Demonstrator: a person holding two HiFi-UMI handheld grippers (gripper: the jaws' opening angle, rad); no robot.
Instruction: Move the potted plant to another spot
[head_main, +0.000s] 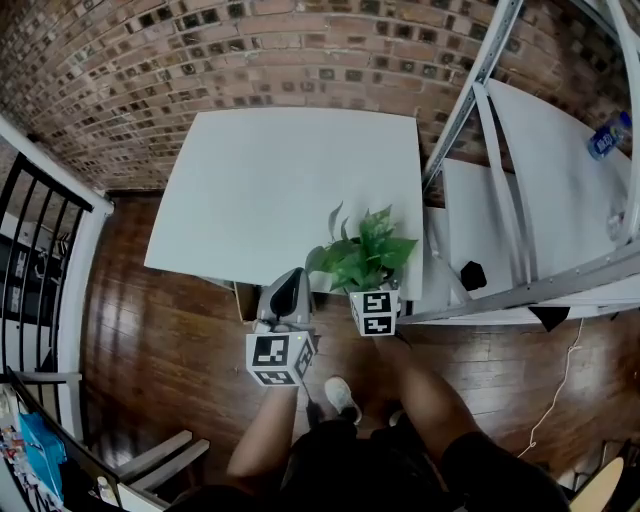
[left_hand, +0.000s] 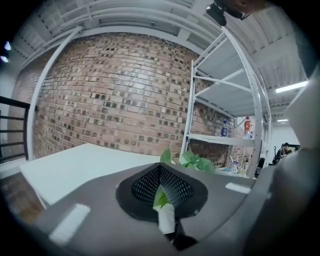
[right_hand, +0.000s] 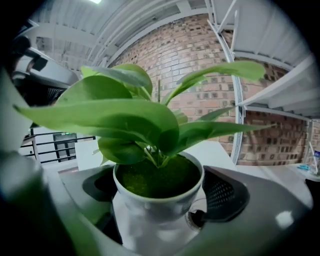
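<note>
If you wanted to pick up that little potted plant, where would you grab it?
Grip the white pot by its round wall, below the rim, coming in level from the side. The leaves spread wide over the top, so a grab from above would likely crush them. The right hand-held gripper holds it so, a jaw on each side.

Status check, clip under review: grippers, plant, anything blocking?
Right gripper shut on potted plant. Left gripper shut, empty. Plant at table's near edge. No obstruction seen.
</note>
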